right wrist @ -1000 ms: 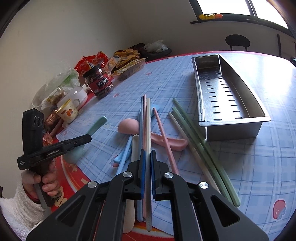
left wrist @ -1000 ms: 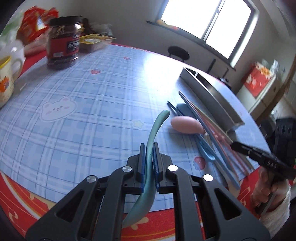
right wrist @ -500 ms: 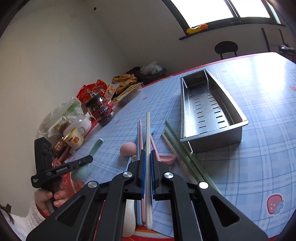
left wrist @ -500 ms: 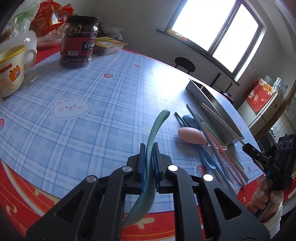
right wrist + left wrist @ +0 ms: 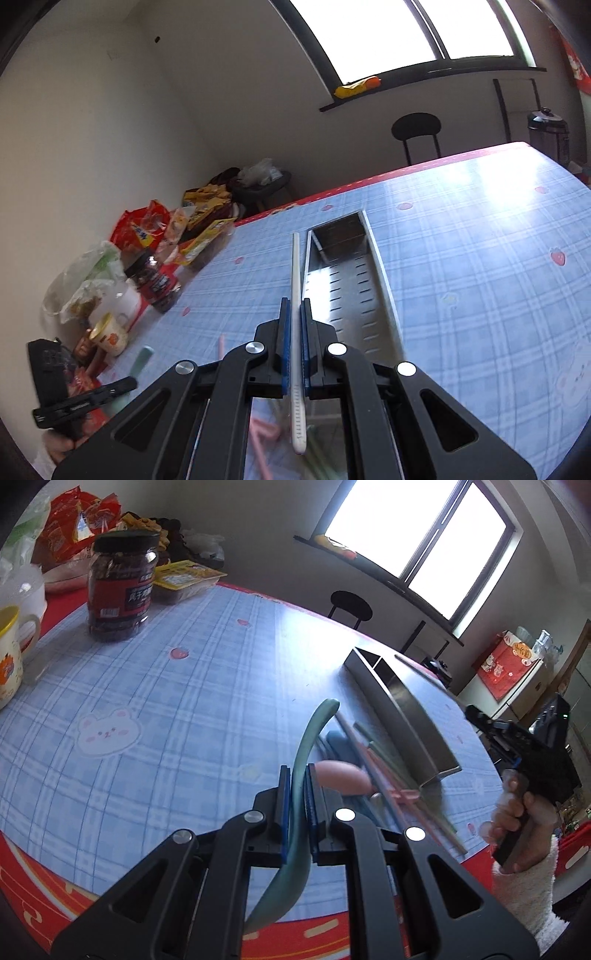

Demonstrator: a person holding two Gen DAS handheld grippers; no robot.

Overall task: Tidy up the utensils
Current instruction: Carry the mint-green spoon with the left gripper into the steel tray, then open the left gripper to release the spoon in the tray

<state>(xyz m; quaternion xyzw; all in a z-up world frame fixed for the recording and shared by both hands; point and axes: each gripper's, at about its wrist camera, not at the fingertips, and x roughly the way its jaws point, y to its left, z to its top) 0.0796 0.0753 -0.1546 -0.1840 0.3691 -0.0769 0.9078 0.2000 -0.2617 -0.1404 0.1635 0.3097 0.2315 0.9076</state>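
Over the desk, my right tool pinches a white chopstick beside the empty steel tray at frame centre, left tool clamps a green spoon; other utensils unsorted, centre-right.

Utensils and metal tray on the blue checked cloth

A curved teal spoon and a white chopstick are lifted off the cloth, the chopstick pointing along the left wall of the long, slotted steel tray. A pink spoon and a bundle of blue, pink and green chopsticks lie just beside the tray's near end, blurred.
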